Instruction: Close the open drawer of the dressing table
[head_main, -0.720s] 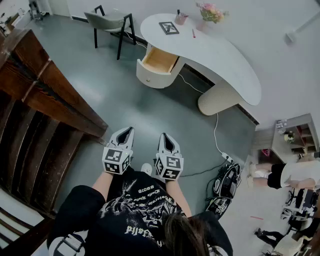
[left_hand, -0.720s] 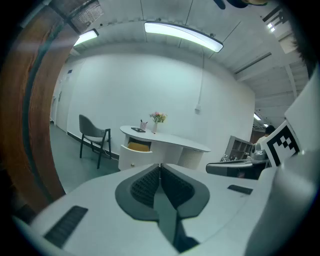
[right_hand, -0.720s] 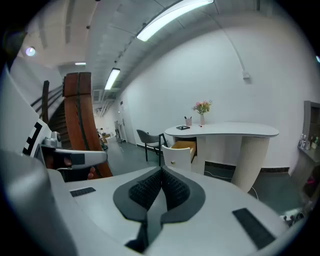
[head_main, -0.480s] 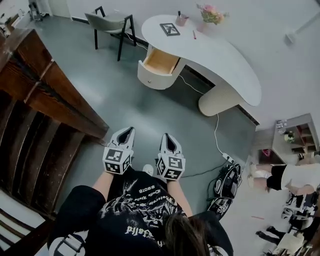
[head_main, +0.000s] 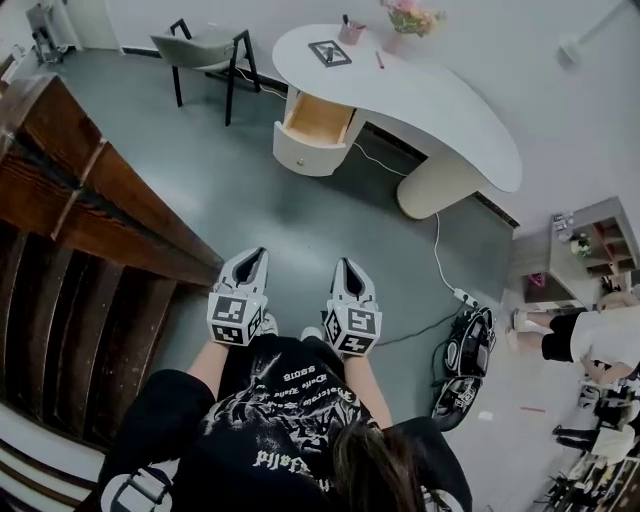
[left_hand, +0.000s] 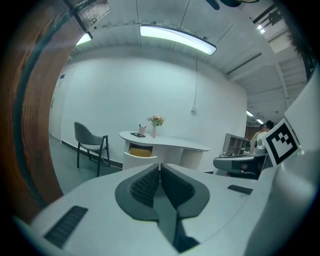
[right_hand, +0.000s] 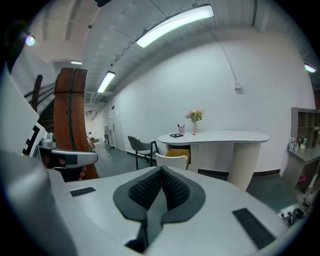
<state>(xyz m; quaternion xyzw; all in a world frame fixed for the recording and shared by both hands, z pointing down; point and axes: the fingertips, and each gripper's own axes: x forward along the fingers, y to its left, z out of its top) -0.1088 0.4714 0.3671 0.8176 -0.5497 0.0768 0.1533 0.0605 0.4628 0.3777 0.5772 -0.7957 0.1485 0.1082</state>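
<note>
Head view looks steeply down from overhead; both gripper views face forward along their jaws, all three sharing the distant worktop (head_main: 440, 110).

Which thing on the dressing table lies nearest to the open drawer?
The flat dark square frame, right over the drawer; the cup, vase and pen sit farther along.

Smooth white dressing table (head_main: 440, 110), its drawer (head_main: 317, 120) lined in pale wood; matt grey floor (head_main: 250, 205).

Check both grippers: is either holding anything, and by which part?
Nothing is held: left gripper and right gripper are shut and empty, far from the open drawer.
</note>
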